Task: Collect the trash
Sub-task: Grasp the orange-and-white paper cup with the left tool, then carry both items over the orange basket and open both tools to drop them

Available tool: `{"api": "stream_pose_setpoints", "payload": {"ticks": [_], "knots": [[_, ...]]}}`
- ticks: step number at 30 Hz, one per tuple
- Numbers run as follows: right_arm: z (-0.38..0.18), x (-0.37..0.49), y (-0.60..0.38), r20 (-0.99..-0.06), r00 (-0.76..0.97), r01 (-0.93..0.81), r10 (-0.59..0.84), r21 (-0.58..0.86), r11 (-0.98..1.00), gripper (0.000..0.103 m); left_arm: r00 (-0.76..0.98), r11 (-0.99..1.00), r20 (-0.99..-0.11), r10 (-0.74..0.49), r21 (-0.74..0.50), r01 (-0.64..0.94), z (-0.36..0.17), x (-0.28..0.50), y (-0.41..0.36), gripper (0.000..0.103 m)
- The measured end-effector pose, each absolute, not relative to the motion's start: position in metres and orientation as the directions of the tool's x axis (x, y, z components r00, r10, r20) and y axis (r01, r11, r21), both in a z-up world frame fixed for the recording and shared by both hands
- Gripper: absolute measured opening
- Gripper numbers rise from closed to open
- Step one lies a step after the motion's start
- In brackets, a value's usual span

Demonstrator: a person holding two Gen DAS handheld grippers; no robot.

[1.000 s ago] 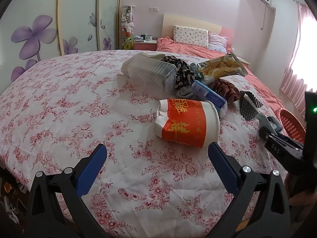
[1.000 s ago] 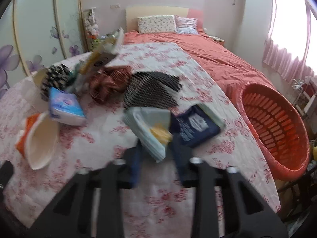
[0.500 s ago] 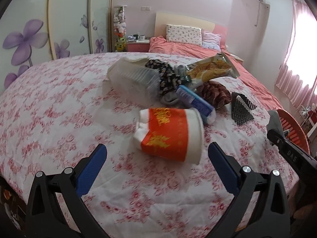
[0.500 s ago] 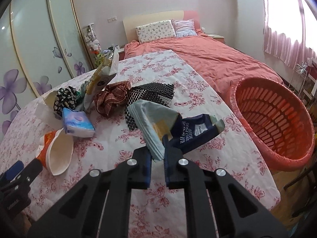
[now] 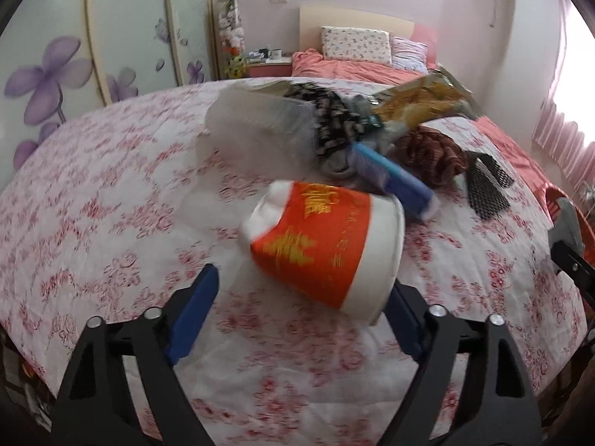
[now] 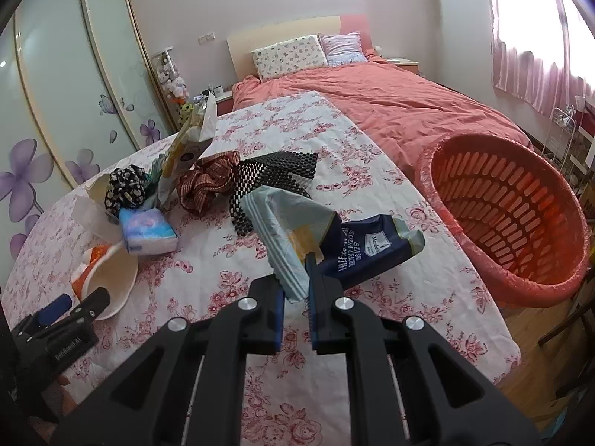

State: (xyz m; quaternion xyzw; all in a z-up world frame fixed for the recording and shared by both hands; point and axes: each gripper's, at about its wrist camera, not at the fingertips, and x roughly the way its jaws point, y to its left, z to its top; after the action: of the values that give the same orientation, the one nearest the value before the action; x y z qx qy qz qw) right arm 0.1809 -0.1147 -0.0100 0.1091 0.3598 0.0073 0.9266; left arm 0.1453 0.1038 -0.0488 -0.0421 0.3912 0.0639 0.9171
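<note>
A: Nearest the right camera, item one: the right gripper, jaws nearly closed, pinching a pale cracker bag by its lower corner. The bag hangs clear above the floral quilt, and its dark blue end points toward the red basket.

B: And the basket?

A: Tilted, off the quilt's right edge, beside the orange bed.

B: Left side?

A: The left gripper, jaws wide apart and holding nothing. An orange-and-white paper cup lies on its side on the quilt just ahead of the blue fingertips, partly between them; whether the right fingertip touches its rim, I cannot tell.

B: Further back?

A: Just behind the cup, a blue tissue pack. Then the heap: a clear plastic box, a black patterned cloth, a brown checked cloth, a black mesh mat and a yellow snack bag standing up at the back.

B: Farthest?

A: Two pillows at the headboard, and a wardrobe with purple flowers to the left.
</note>
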Motion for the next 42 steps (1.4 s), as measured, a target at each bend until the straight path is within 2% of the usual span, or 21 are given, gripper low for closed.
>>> {"api": "stream_pose_setpoints", "payload": {"ticks": [3,8,11,14,30,42], "knots": [[-0.009,0.181,-0.114,-0.664,0.742,0.066,0.093,0.211,0.975,0.011,0.679,0.987,-0.732,0.062,-0.055,-0.149,-0.049,0.147,0.112,0.065],[-0.007,0.178,-0.114,-0.661,0.744,0.065,0.092,0.209,0.976,0.011,0.672,0.988,-0.74,0.008,-0.097,-0.119,-0.051,0.148,0.114,0.024],[-0.006,0.175,-0.116,-0.657,0.748,0.065,0.094,0.213,0.975,0.011,0.681,0.989,-0.732,-0.017,-0.113,-0.097,-0.049,0.144,0.113,0.013],[-0.002,0.171,-0.119,-0.65,0.754,0.064,0.097,0.22,0.973,0.011,0.697,0.99,-0.716,-0.036,-0.123,-0.076,-0.042,0.14,0.111,0.008],[0.017,0.148,-0.15,-0.606,0.791,0.095,0.084,0.258,0.962,0.011,0.733,0.991,-0.672,-0.101,-0.134,0.015,-0.011,0.136,0.072,0.005],[0.032,0.134,-0.2,-0.566,0.824,0.163,0.033,0.293,0.942,0.011,0.74,0.965,-0.621,-0.26,-0.153,0.211,0.026,0.145,-0.011,0.005]]}}
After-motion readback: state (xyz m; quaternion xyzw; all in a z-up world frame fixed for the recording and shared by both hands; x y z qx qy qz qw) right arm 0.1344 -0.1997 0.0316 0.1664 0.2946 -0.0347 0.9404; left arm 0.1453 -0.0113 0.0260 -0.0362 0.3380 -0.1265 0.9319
